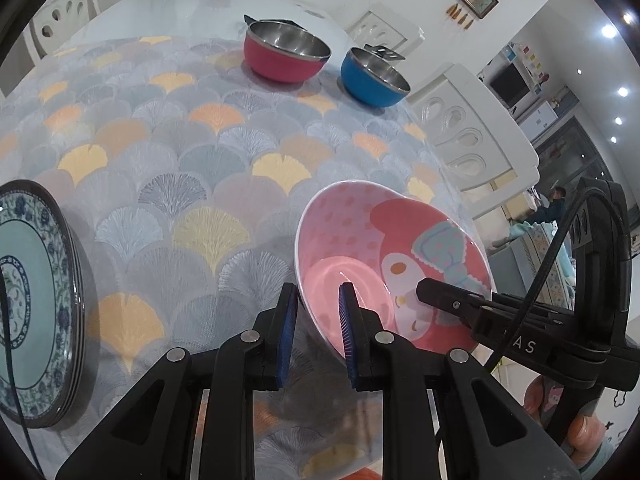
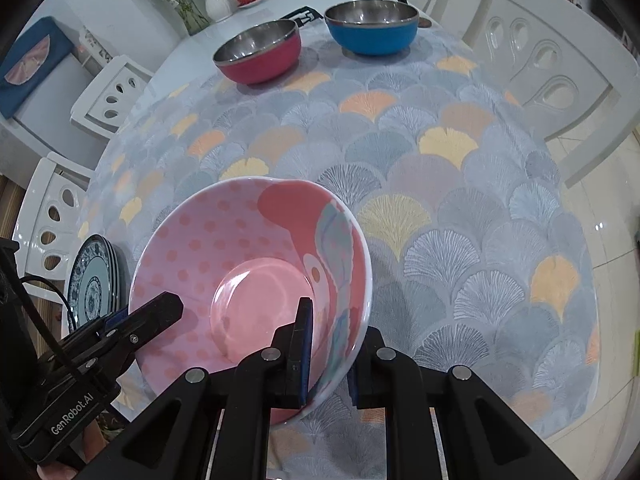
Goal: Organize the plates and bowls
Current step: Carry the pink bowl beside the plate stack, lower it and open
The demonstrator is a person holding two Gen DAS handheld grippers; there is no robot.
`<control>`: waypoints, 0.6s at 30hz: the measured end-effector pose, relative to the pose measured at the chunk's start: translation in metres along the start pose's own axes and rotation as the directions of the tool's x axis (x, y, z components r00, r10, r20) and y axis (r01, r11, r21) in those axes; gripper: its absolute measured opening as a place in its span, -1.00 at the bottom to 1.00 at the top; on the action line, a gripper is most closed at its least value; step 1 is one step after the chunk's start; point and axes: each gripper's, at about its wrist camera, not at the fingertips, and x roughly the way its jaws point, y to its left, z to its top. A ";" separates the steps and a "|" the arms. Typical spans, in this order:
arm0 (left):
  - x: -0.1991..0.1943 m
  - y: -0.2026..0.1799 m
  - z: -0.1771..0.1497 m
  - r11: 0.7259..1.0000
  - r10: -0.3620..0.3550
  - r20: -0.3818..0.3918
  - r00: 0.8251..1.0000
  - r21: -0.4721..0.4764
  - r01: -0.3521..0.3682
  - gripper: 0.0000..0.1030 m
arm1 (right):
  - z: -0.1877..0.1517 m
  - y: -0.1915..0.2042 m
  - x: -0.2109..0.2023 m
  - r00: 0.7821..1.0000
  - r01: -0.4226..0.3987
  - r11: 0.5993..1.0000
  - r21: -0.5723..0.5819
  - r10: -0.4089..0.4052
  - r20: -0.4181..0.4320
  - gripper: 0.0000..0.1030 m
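Above the patterned tablecloth (image 2: 440, 208), a pink bowl (image 2: 240, 264) is held by two grippers.
Near the table's far end sit a red bowl (image 1: 286, 54) and a blue bowl (image 1: 372, 78); stacked plates (image 1: 36, 304) lie left. The left gripper (image 1: 318, 332) and right gripper (image 2: 330, 354) each pinch opposite rims, jaws clamped tight.

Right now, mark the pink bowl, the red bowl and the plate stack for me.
pink bowl (image 2: 224, 248): right wrist view, dotted inner wall.
red bowl (image 1: 280, 65): left wrist view, red outer wall.
plate stack (image 1: 38, 264): left wrist view, pale green face of the top plate.
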 end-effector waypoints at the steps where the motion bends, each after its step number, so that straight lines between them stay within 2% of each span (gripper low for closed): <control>1: 0.000 0.001 -0.001 1.000 0.000 0.001 1.000 0.001 0.000 -0.67 | -0.001 0.000 0.000 1.000 -0.001 1.000 0.002 0.001 0.004 -0.74; 9: -0.002 0.009 -0.003 0.999 0.043 0.023 0.999 -0.034 -0.043 -0.61 | -0.008 0.003 -0.013 0.999 0.027 1.000 -0.012 -0.026 0.029 -0.74; 11: -0.007 0.014 -0.002 0.998 0.045 0.025 0.999 -0.047 -0.044 -0.61 | -0.009 -0.001 -0.020 0.999 0.033 0.999 0.001 -0.033 0.028 -0.67; 13: -0.017 0.018 -0.002 0.997 0.053 0.036 0.998 -0.056 -0.051 -0.61 | -0.011 -0.008 -0.028 1.000 0.021 0.999 0.024 -0.021 0.023 -0.52; 16: -0.037 0.014 -0.002 0.990 0.138 0.079 0.987 -0.035 -0.135 -0.58 | -0.015 -0.020 -0.047 1.000 0.002 0.997 0.072 -0.004 0.028 -0.32; 18: -0.055 0.009 0.000 0.992 0.130 0.113 0.985 -0.022 -0.128 -0.58 | -0.020 -0.027 -0.064 0.999 -0.008 0.995 0.104 0.002 0.052 -0.30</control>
